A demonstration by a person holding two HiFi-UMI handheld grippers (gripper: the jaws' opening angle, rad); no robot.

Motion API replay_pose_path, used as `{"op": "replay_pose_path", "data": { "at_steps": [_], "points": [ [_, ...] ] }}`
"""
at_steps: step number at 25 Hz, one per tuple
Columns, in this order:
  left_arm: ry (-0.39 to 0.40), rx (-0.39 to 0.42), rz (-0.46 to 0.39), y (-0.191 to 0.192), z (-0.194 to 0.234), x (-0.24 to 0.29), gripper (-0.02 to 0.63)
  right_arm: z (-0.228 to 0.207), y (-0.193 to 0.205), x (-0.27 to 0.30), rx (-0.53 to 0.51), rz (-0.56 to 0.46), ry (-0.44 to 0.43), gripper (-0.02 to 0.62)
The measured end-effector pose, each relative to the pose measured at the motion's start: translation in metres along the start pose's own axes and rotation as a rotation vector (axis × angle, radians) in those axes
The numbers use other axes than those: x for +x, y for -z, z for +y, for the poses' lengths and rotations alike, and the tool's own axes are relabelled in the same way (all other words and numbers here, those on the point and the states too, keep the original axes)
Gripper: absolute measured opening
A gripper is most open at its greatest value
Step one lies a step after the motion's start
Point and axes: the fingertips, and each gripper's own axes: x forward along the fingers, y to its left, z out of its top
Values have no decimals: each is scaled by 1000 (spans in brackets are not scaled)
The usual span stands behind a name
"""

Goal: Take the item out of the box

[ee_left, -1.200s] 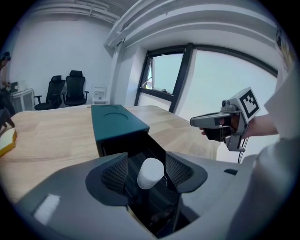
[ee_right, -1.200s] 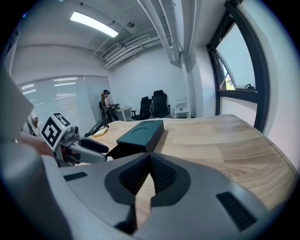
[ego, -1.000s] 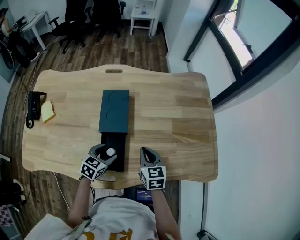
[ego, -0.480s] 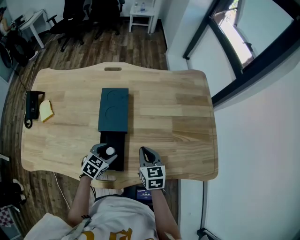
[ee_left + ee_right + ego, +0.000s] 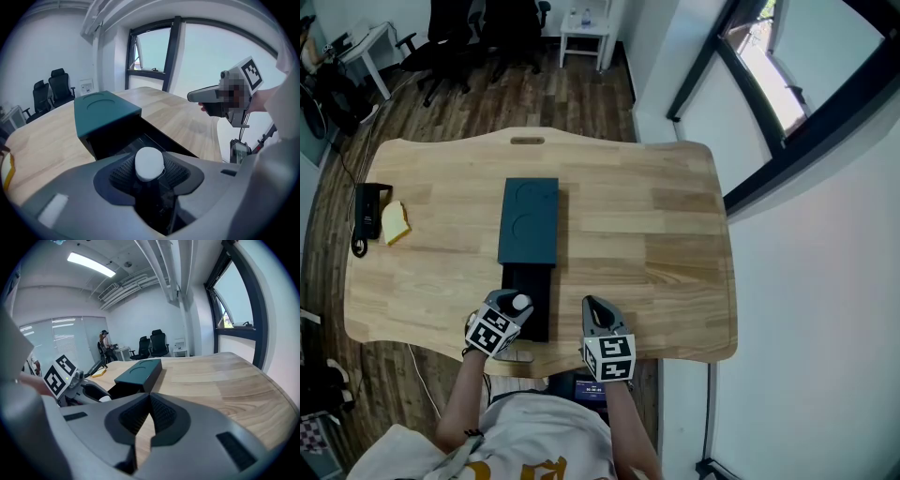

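Leftmost on the wooden tabletop [image 5: 656, 234] lie a black handset [image 5: 367, 214] and, touching its right side, a yellow block [image 5: 395, 223]; neither shows any print that can be read. Right of them, well apart, is the dark teal box [image 5: 529, 217], its lid bearing two pressed circles and no legible label. A black tray [image 5: 538, 281] is slid out of the box's near end toward the person.

At the tray's near end stands the item [image 5: 149, 163], a small dark thing with a round white cap. The left gripper [image 5: 514, 302] reaches over the tray, and its jaws are closing in round the item, which stands between the ribbed pads [image 5: 121, 169] with the cap poking up above them; the pads sit close on either side and have not clamped it. The gripper's marker cube [image 5: 491, 330] carries black-and-white square codes.

Just right of the tray, the right gripper [image 5: 592, 306] hangs over the tabletop's front edge with its jaws clenched together on nothing, only a sliver of wood showing below where the pads meet. Its own cube [image 5: 608, 357] bears the same kind of code.

Below the tabletop's edge a small lit screen [image 5: 589, 386] shows print too small to read, and yellow lettering on the person's shirt [image 5: 534, 441] is cut off by the edge. Farthest right runs a dark-framed window [image 5: 769, 56].
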Motion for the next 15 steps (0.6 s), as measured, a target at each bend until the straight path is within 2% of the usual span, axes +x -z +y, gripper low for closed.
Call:
{"op": "replay_pose_path", "data": {
  "at_steps": [15],
  "points": [
    [1, -19, -18, -5, -3, -9, 178, -5, -2, -7, 6, -8, 9, 6]
  ]
}}
